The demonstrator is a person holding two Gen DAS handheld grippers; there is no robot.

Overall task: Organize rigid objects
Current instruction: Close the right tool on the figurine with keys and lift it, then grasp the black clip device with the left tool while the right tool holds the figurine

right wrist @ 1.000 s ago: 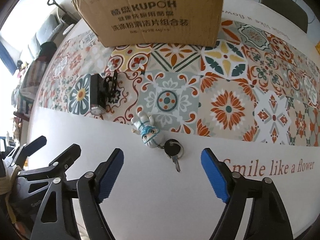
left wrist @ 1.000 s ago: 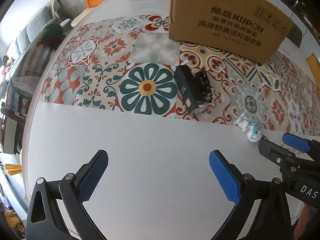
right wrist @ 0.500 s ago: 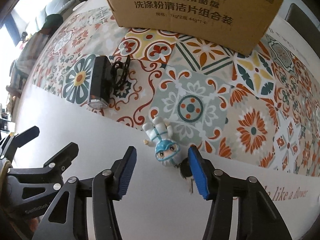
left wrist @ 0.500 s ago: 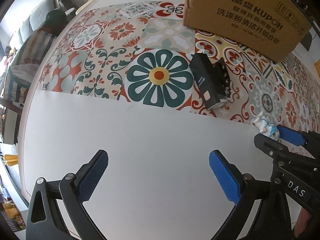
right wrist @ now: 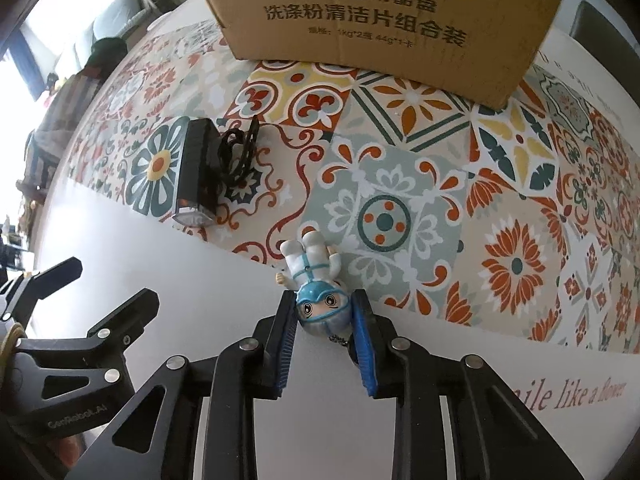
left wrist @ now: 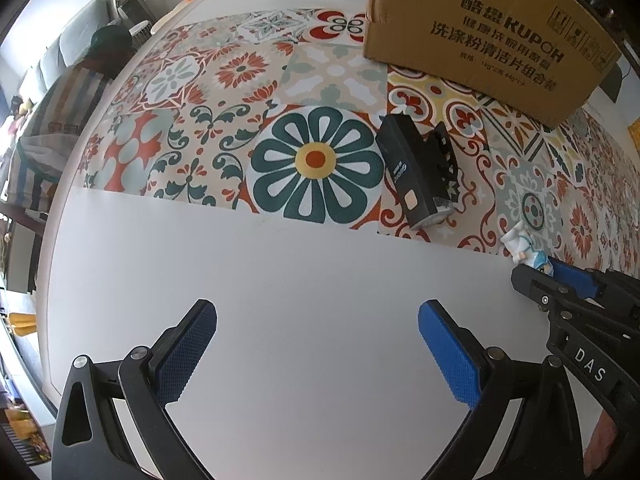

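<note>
A small white-and-blue figurine keychain (right wrist: 312,280) lies at the near edge of the patterned mat; it also shows in the left wrist view (left wrist: 524,246). My right gripper (right wrist: 324,308) is shut on its blue head, and the key behind it is mostly hidden. A black bike light (right wrist: 200,172) with its strap mount lies on the mat to the left, and shows in the left wrist view (left wrist: 412,172). My left gripper (left wrist: 316,344) is open and empty over the bare white table, left of the right gripper (left wrist: 560,284).
A brown cardboard box (right wrist: 392,16) stands at the back of the mat, also in the left wrist view (left wrist: 480,28). The patterned mat (left wrist: 240,120) covers the table's far half. The white table edge (left wrist: 48,280) runs along the left.
My right gripper moved forward and closed its fingers onto the figurine's head. My left gripper stayed open and shifted slightly.
</note>
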